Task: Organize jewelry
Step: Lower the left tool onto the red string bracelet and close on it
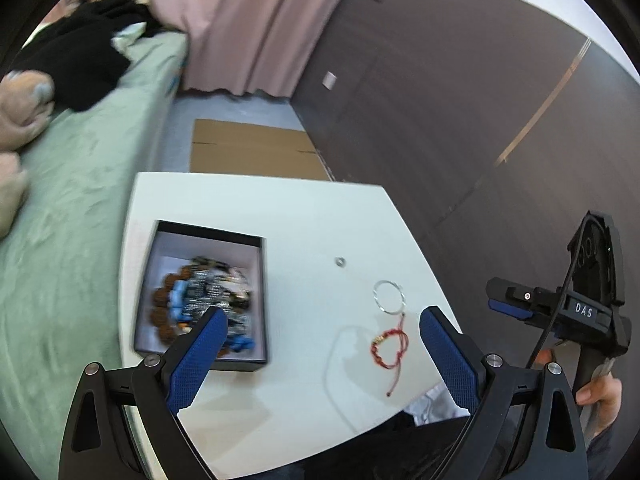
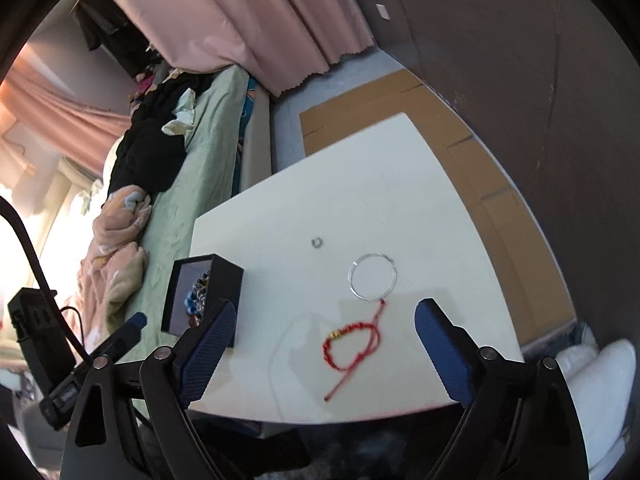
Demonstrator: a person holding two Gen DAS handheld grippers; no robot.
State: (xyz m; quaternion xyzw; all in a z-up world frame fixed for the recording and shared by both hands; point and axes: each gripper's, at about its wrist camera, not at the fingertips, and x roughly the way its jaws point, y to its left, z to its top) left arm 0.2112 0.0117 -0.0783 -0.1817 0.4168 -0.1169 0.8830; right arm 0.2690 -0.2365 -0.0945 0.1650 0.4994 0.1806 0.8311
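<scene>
A black jewelry box (image 1: 256, 304) sits on the white table (image 1: 288, 216), holding several beaded pieces (image 1: 200, 296). A red cord bracelet (image 1: 390, 346), a thin silver bangle (image 1: 389, 297), a small silver ring (image 1: 340, 261) and a thin silver chain (image 1: 332, 364) lie on the table to its right. My left gripper (image 1: 322, 350) is open and empty above the table's front. My right gripper (image 2: 324, 344) is open and empty above the red bracelet (image 2: 352, 342). The bangle (image 2: 373, 277), ring (image 2: 317, 242) and box (image 2: 224, 280) show in the right wrist view.
A bed with green sheet (image 1: 72, 184) and piled clothes runs along the table's left side. Flat cardboard (image 1: 252, 148) lies on the floor behind the table. A dark wall (image 1: 460, 100) stands to the right, pink curtains (image 1: 256, 20) at the back.
</scene>
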